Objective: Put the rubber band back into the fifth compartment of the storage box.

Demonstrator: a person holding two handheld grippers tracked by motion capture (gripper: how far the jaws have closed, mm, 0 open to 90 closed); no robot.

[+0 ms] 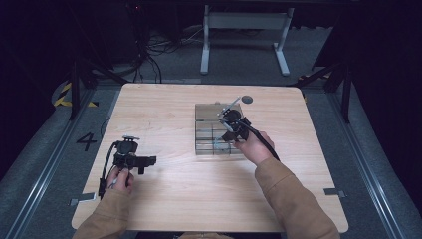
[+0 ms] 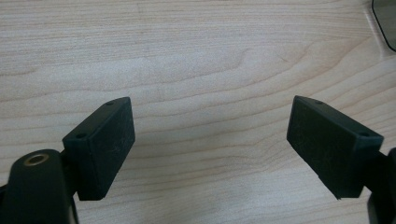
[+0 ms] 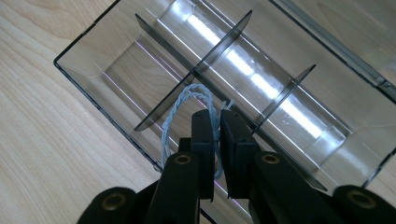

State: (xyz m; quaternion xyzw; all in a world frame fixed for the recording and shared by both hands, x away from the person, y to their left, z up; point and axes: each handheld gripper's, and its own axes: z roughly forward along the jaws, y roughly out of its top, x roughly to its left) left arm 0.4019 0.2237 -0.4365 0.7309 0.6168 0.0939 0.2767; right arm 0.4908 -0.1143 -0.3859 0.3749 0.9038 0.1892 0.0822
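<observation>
A light wooden bench (image 1: 174, 199) was seen from above, with a clear plastic divided box (image 1: 204, 117) set near its middle and a small dark round disc (image 1: 247, 99) lying just beyond the box's far right corner. The right gripper (image 1: 230, 130) was held over the near part of the box by the right hand (image 1: 253, 145), a tan sleeve (image 1: 288, 194) covering the forearm. In the right gripper view, the right gripper (image 3: 216, 122) was shown with its jaws nearly closed on a pale blue twisted cord (image 3: 184, 100), which was looped upward from between the jaws and hung over a compartment at the edge of the divided box (image 3: 93, 79), beside dark divider walls (image 3: 196, 70). Whether the cord was touching the box floor could not be told. The left gripper (image 1: 130, 158) was held low over the bench near its left edge by the left hand (image 1: 119, 178), well apart from the box. In the left gripper view, the left gripper (image 2: 211, 140) was shown with its jaws spread wide and nothing between them but the bare bench (image 2: 196, 56).
</observation>
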